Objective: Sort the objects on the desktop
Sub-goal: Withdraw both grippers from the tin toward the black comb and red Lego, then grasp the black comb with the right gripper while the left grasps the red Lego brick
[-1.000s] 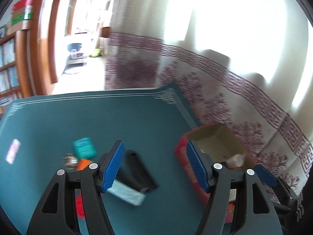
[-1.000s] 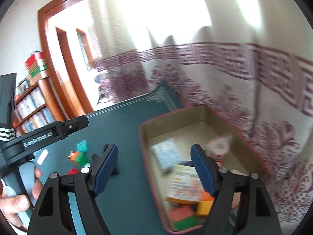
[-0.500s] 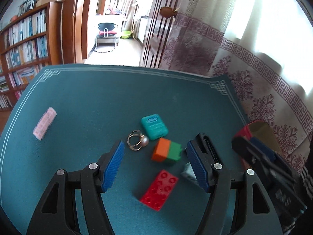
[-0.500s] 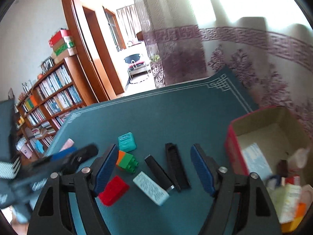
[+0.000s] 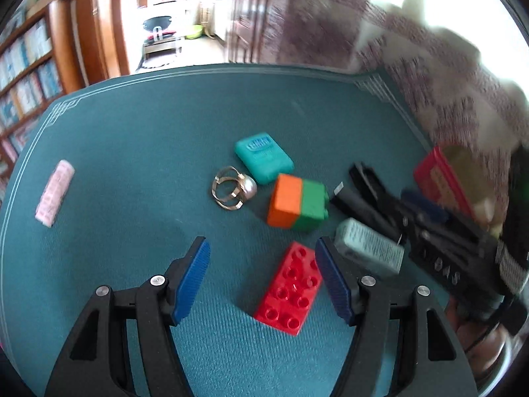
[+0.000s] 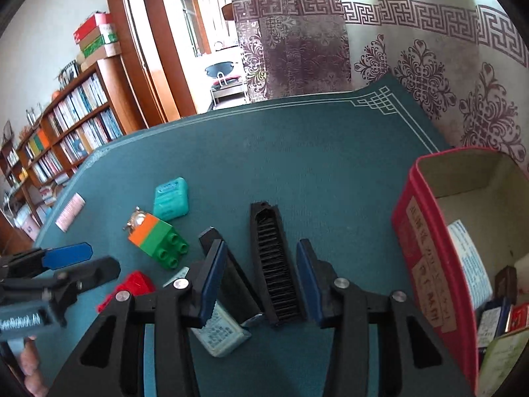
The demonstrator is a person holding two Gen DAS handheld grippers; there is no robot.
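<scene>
Sorting is sitting partway: red tin (image 6: 426, 248) is holding several packets, while a studded red brick (image 5: 289, 292), orange-green block (image 5: 297, 203), teal case (image 5: 263, 157), gold ring (image 5: 231, 188), pink strip (image 5: 54, 193) and ridged black comb (image 6: 274, 264) are lying on teal felt (image 6: 314, 152). Left gripper (image 5: 261, 279) is hovering open over the brick; right gripper (image 6: 261, 281) is gaping around the comb
</scene>
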